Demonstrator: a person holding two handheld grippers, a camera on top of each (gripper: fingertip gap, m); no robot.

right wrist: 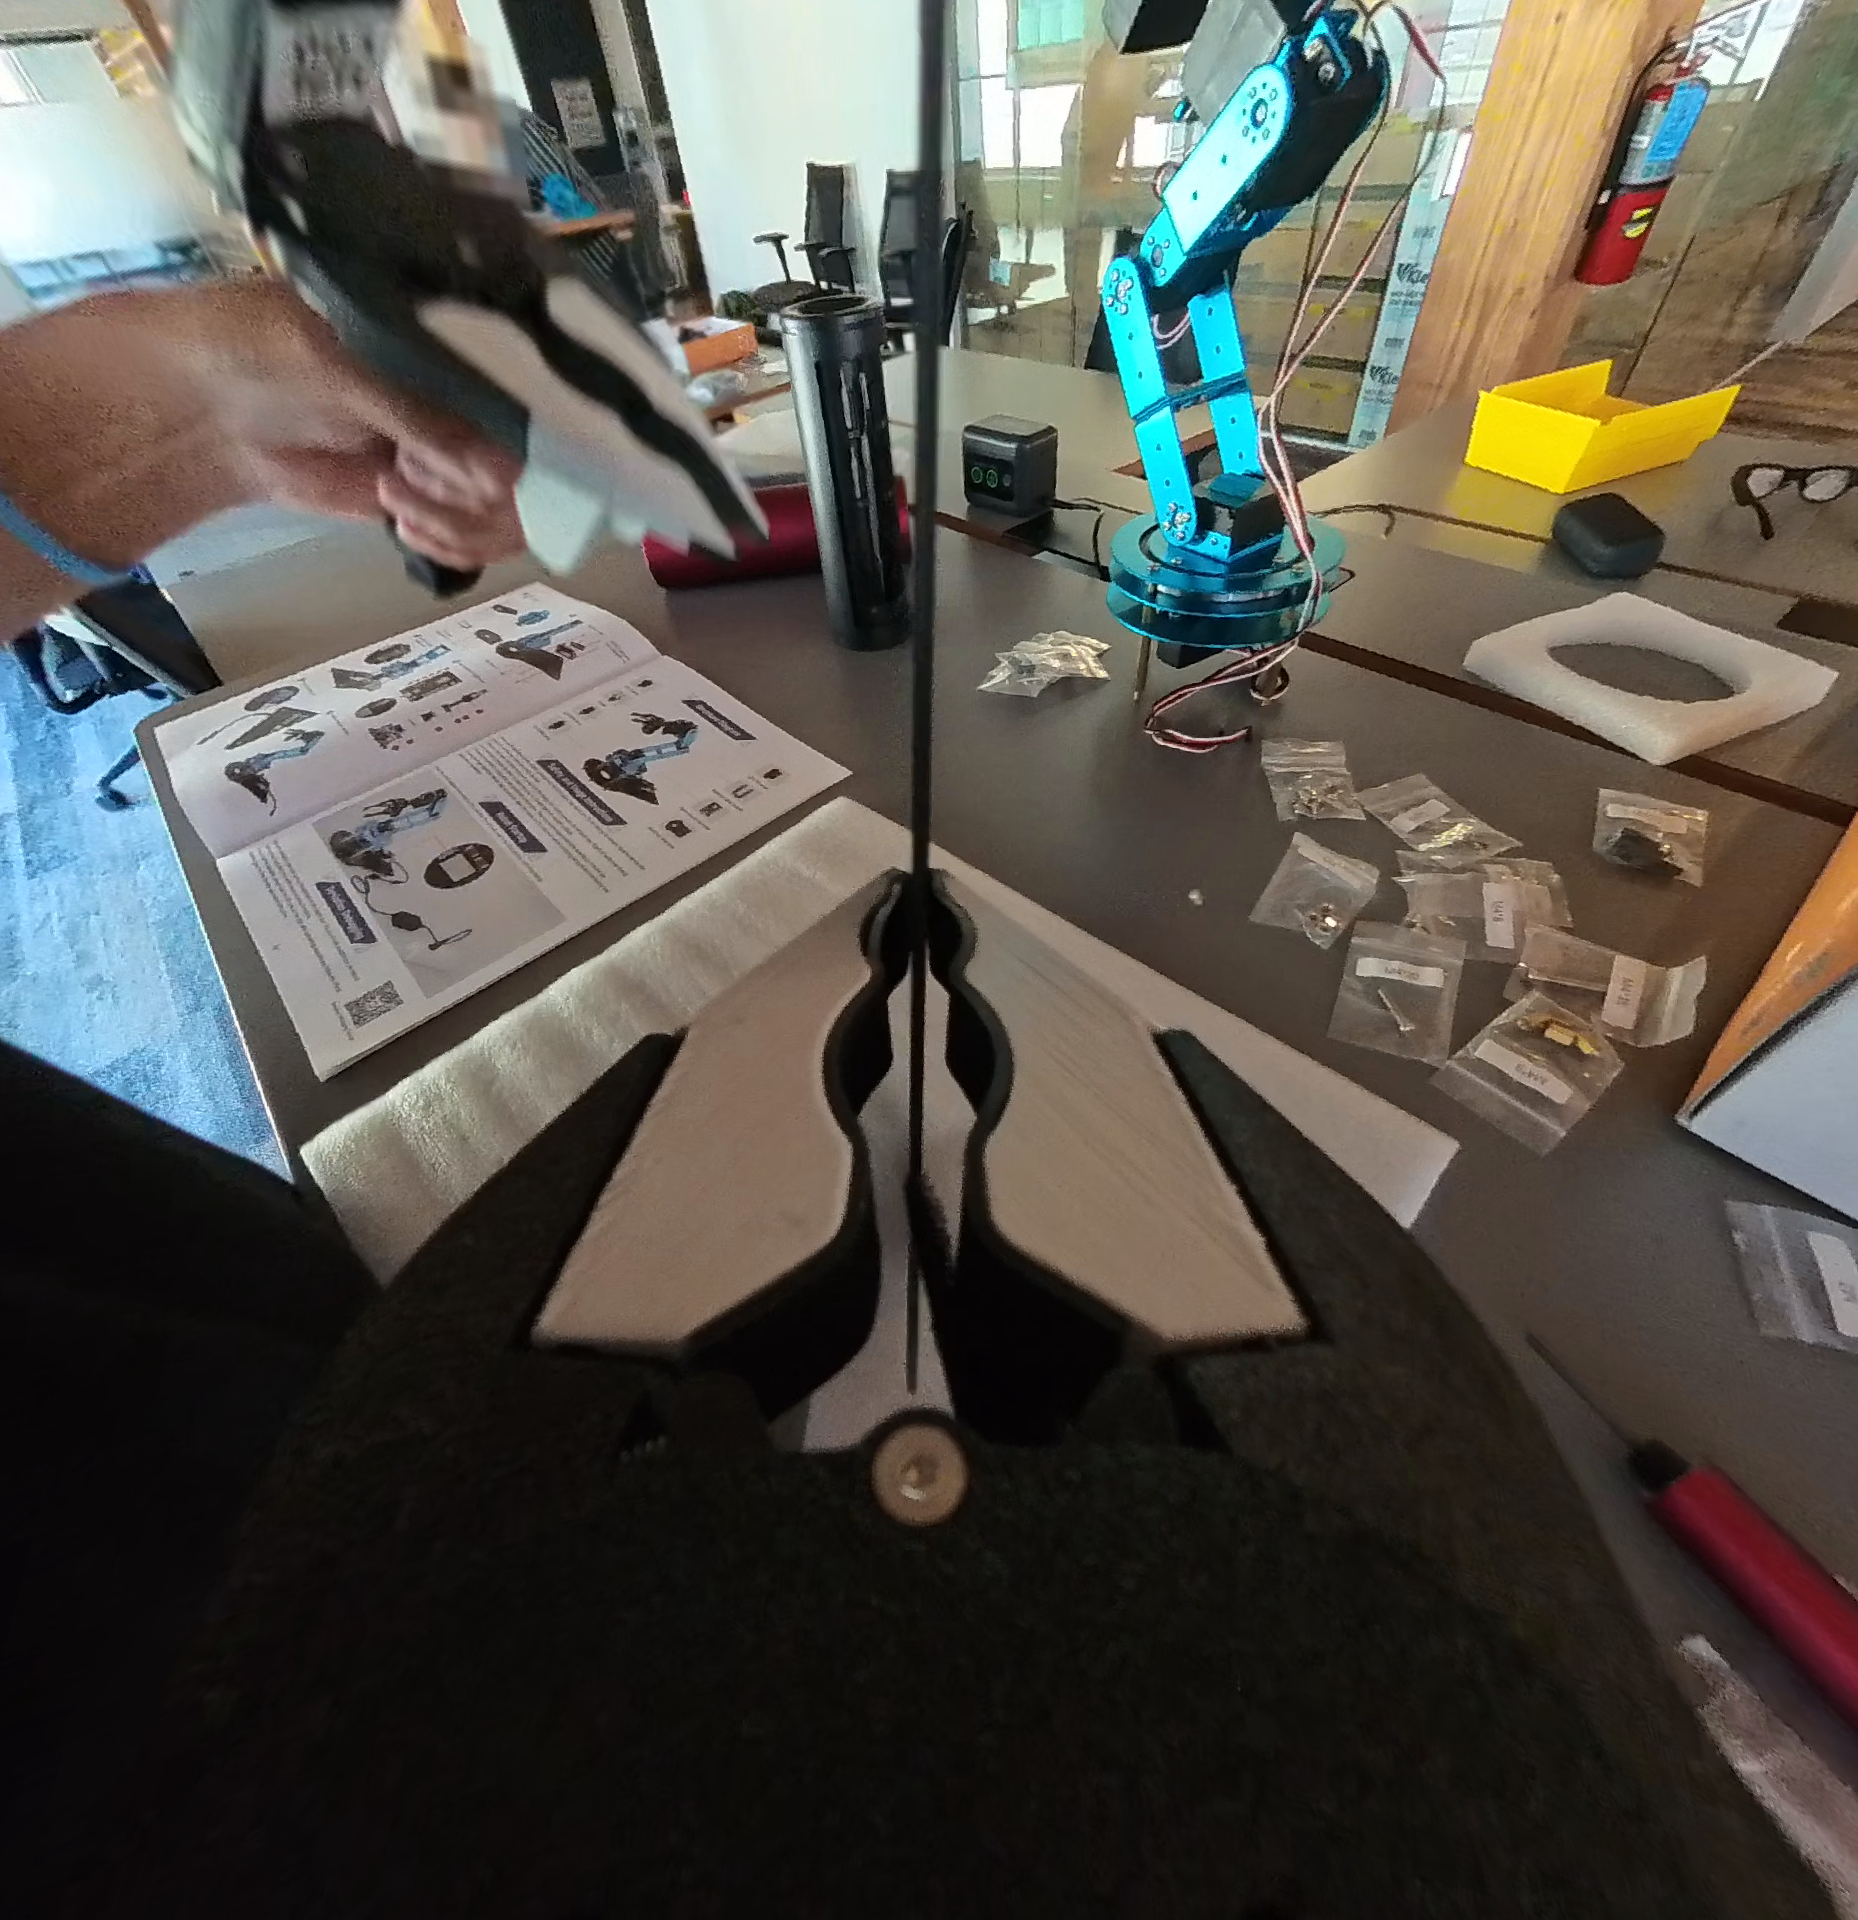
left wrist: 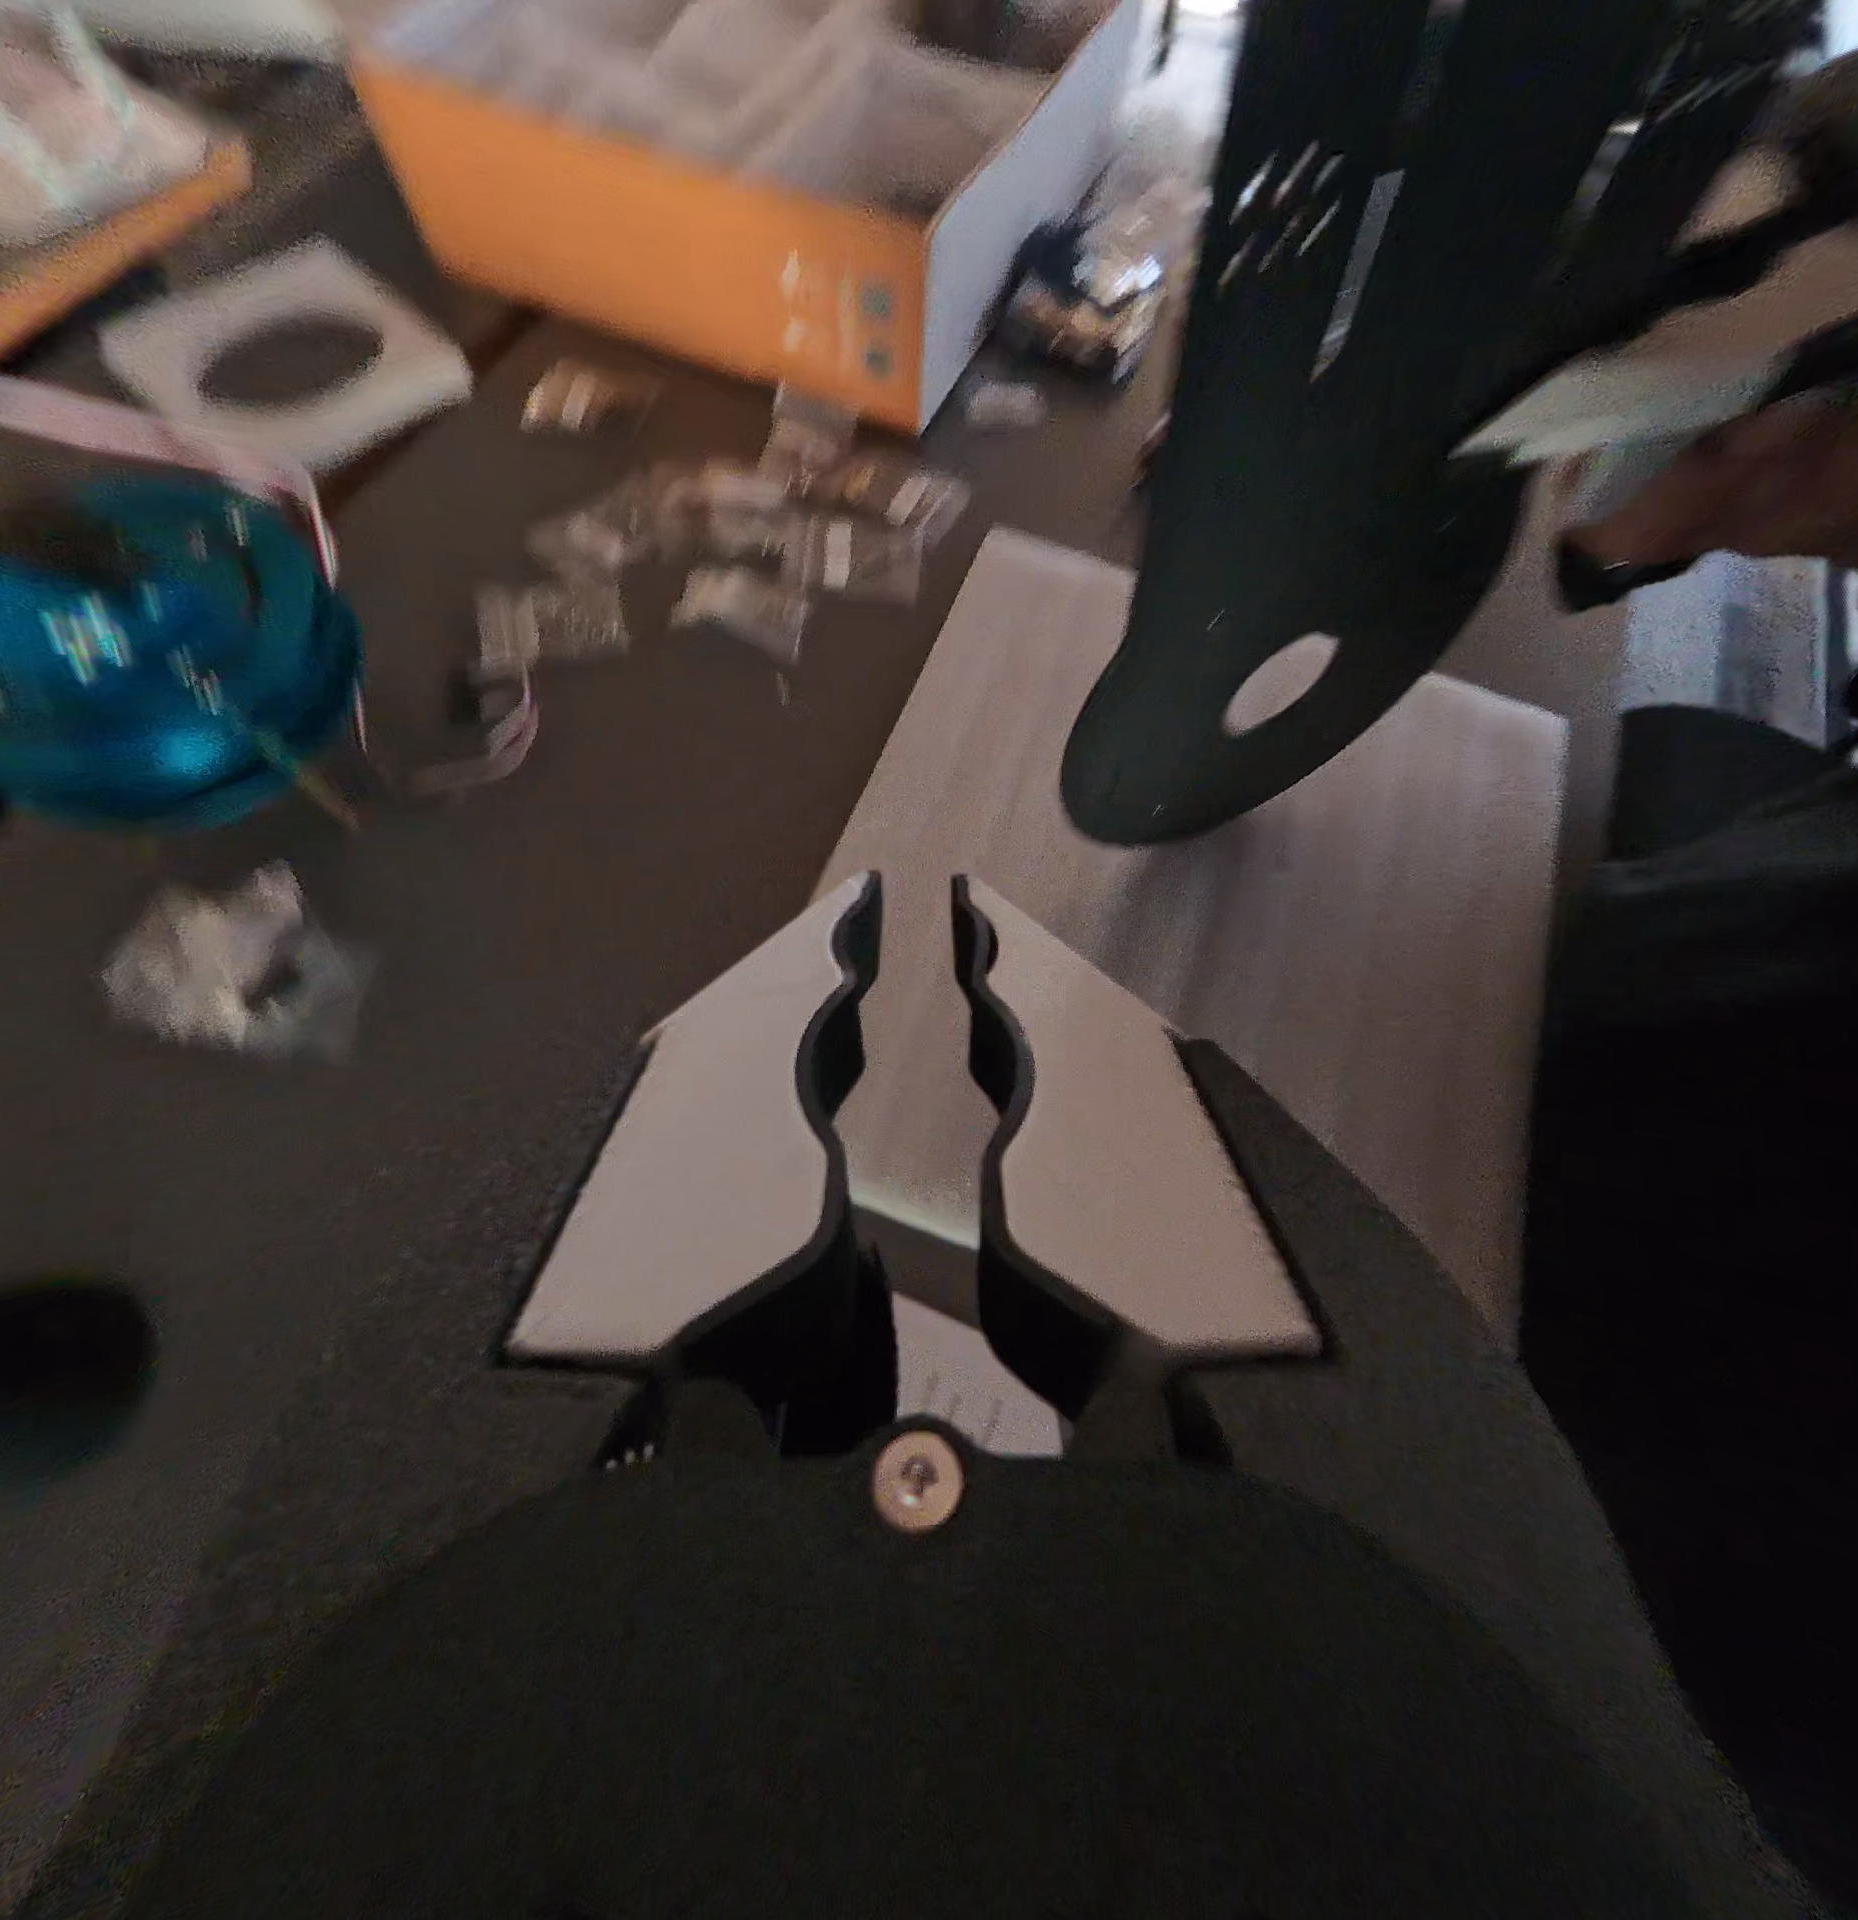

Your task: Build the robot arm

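Black plate (left wrist: 1309, 499) face-on left, edge-on right.

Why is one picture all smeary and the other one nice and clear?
Left wrist view: motion blur smears the orange box, little bags and black plate; only the left gripper looks sharp. Right wrist view: the booklet and blue robot arm are crisp, the moving hand blurs, straight edges bend.

left wrist view motion-blurred | small bags (left wrist: 738, 551) contents unreadable | black plate (left wrist: 1351, 416) top cut off
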